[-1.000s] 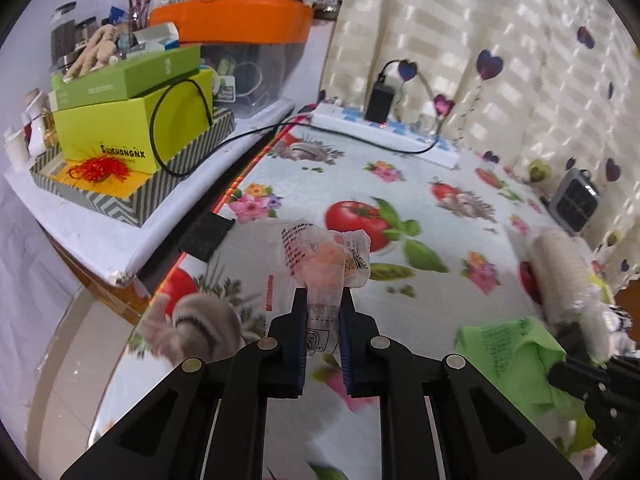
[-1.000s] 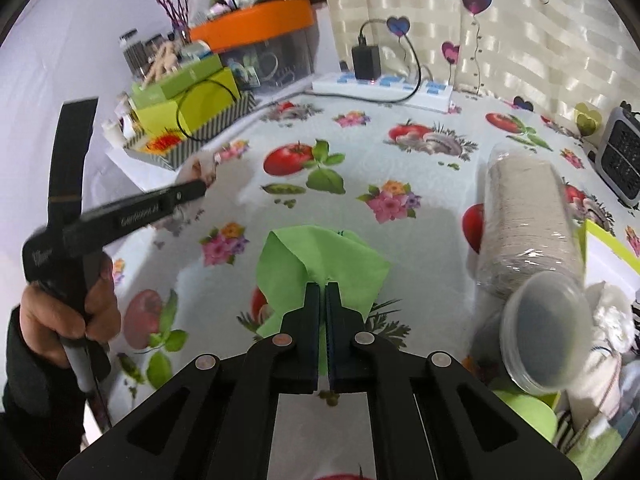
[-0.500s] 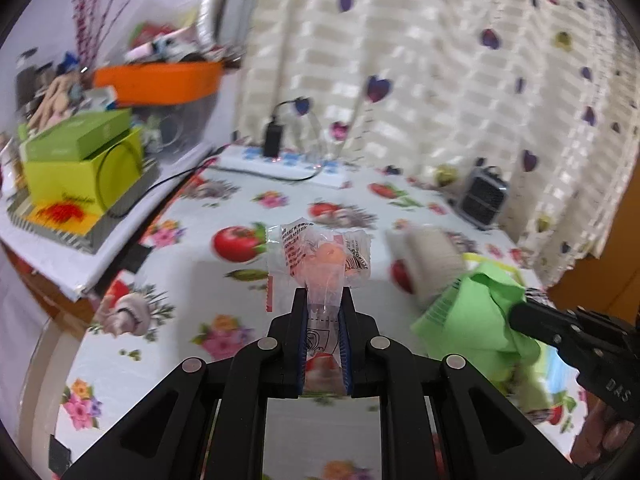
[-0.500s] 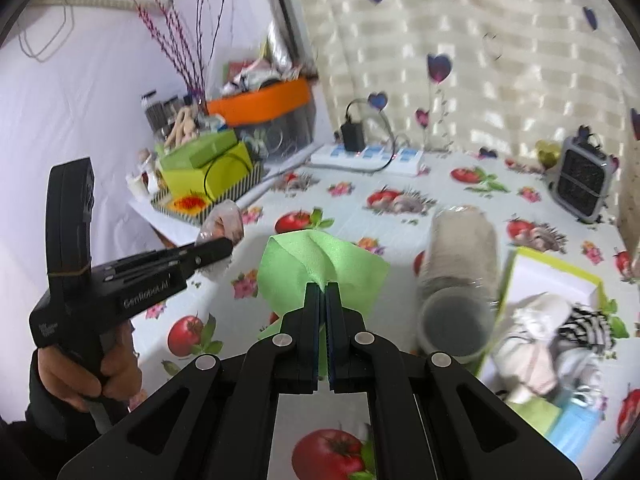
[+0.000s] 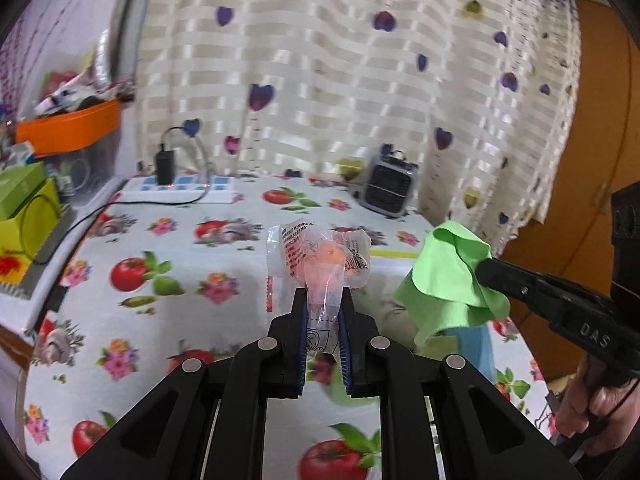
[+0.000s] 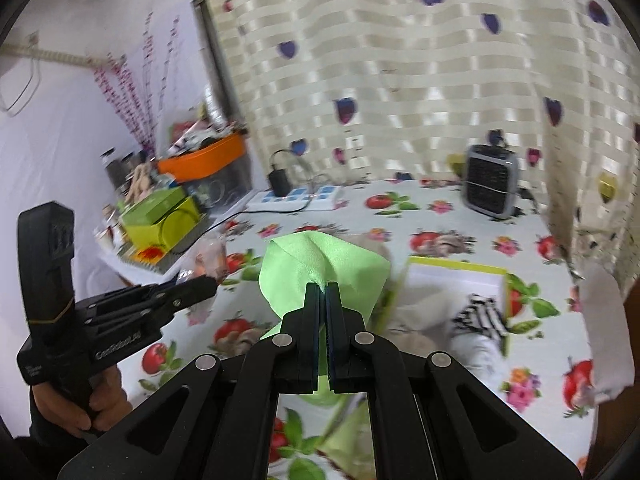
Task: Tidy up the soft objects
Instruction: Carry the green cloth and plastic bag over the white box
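Two grippers are up over the table (image 5: 248, 304) with its fruit-and-flower cloth, each carrying one soft thing.

The left gripper (image 5: 323, 300) is clenched on one clear plastic packet (image 5: 320, 256) with something orange inside and red print on the wrapper. The packet's neck is pinched between the two blue-lined fingers (image 5: 301, 320), and its bulk stands up beyond the tips, clear of the tablecloth. In the right wrist view the same gripper (image 6: 208, 282) comes in from the left, gripped by one hand (image 6: 80, 404).

The right gripper (image 6: 323, 286) is clamped tight on one light green cloth (image 6: 320, 264), which fans out past the fingertips and hangs below them. From the left wrist view that cloth (image 5: 448, 280) droops at the right, in the air above the table's right edge.

To the near right lies one box with a yellow-green rim (image 6: 456, 266); inside are pale soft items and one black-and-white striped piece (image 6: 480, 316), though the blur makes an exact count there doubtful.

At the far edge, against the heart-print curtain (image 6: 400, 60), sit one white power strip (image 5: 180, 190) with one black charger (image 5: 164, 166) plugged in, and one small grey fan heater (image 6: 490, 186). At the far left are one orange basin (image 6: 204, 162) and two stacked green boxes (image 6: 164, 216).
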Available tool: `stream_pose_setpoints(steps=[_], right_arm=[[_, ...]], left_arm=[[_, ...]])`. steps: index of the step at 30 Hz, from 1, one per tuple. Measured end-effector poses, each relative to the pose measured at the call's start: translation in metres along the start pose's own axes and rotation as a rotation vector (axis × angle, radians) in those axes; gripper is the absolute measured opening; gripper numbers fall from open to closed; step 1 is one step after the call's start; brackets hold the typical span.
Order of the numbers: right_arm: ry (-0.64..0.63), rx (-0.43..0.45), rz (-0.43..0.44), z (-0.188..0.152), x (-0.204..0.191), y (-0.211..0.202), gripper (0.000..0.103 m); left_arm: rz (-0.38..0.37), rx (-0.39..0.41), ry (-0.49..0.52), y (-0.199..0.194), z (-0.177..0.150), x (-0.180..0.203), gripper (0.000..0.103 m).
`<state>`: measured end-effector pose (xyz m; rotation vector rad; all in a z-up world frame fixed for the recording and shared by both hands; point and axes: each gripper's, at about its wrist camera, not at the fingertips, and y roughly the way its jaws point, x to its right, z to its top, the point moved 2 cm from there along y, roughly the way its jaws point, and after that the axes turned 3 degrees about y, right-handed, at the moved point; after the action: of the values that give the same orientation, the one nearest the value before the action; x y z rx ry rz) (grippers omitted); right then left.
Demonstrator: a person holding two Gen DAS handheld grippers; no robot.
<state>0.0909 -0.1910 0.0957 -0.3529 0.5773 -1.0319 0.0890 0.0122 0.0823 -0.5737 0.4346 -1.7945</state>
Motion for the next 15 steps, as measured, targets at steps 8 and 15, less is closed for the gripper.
stream_pose_setpoints(steps=[8,15], right_arm=[[0.066,0.009,-0.052,0.0,0.038,-0.008,0.002],[0.096,-0.018,-0.069,-0.004,0.06,0.005,0.003]], left_arm=[[-0.071,-0.031,0.05,0.019,-0.001,0.036,0.013],[-0.12,-0.075,0.079,0.039,-0.006,0.06,0.013]])
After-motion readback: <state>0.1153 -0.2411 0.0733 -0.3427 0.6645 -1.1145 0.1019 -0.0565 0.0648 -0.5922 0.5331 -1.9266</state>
